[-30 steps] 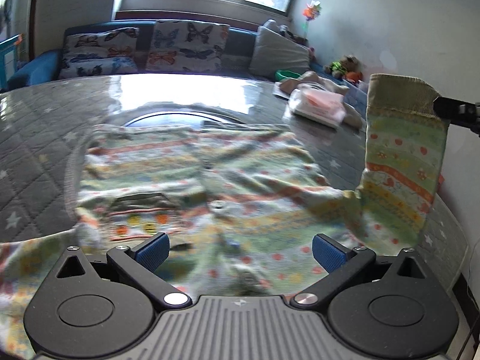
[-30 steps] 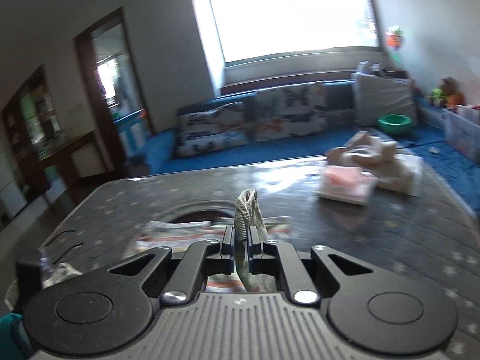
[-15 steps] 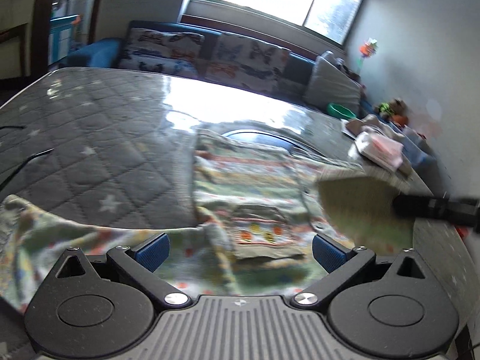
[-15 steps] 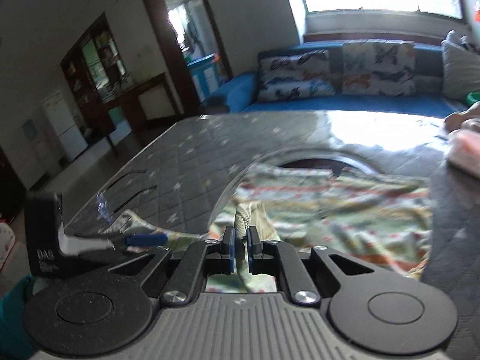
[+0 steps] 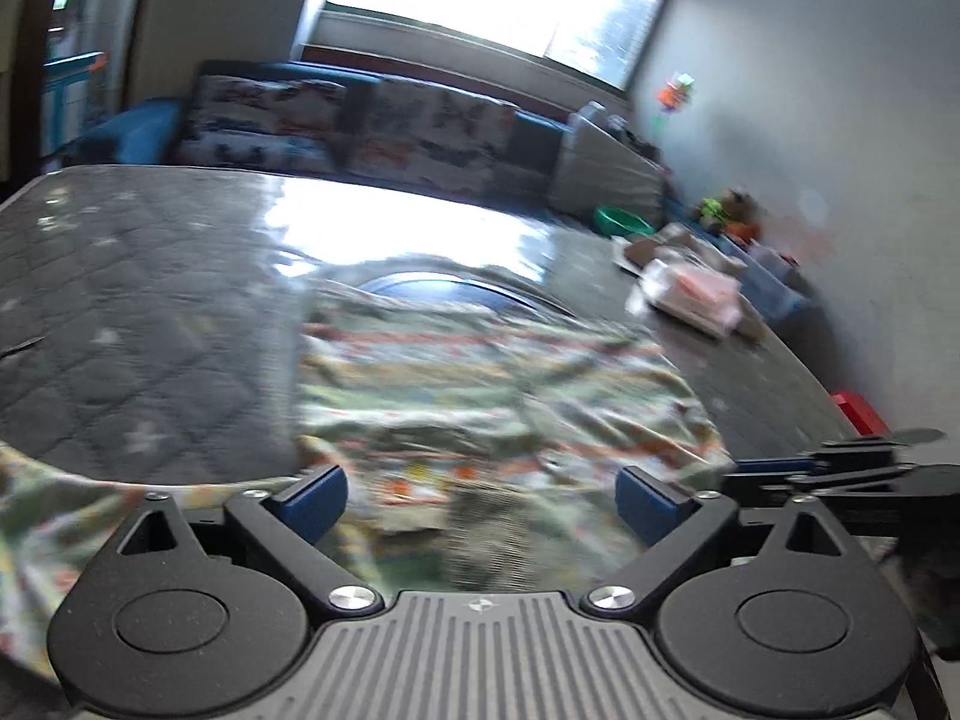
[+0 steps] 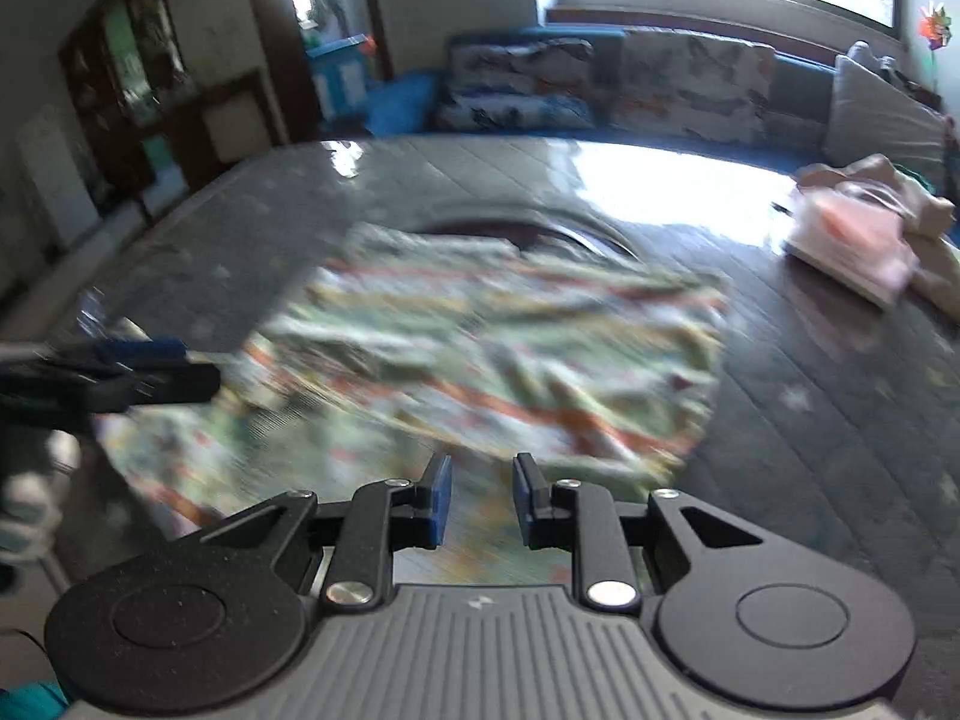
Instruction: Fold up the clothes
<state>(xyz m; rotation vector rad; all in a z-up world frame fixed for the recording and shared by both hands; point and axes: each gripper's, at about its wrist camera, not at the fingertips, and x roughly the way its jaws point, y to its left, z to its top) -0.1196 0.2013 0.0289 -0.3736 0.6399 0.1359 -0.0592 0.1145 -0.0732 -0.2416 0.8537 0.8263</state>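
A green patterned garment (image 5: 480,384) with orange stripes lies spread on the grey quilted table (image 5: 138,324), blurred by motion. One sleeve (image 5: 42,510) trails off toward the near left edge. My left gripper (image 5: 480,504) hovers over the garment's near edge, open wide with nothing between its blue pads. In the right wrist view the garment (image 6: 492,360) lies ahead, and my right gripper (image 6: 483,501) stands slightly open just above its near hem, holding nothing. Each gripper shows in the other's view: the right gripper (image 5: 840,471) and the left gripper (image 6: 126,372).
A stack of folded clothes (image 6: 852,240) sits on the table's far right, also seen as the stack (image 5: 690,294). A blue sofa with cushions (image 5: 360,120) runs behind the table. A red object (image 5: 858,411) lies beyond the right table edge.
My right gripper has let go of the sleeve it carried across; its jaws opened and the sleeve now lies on the garment. Both views shifted with fast motion.
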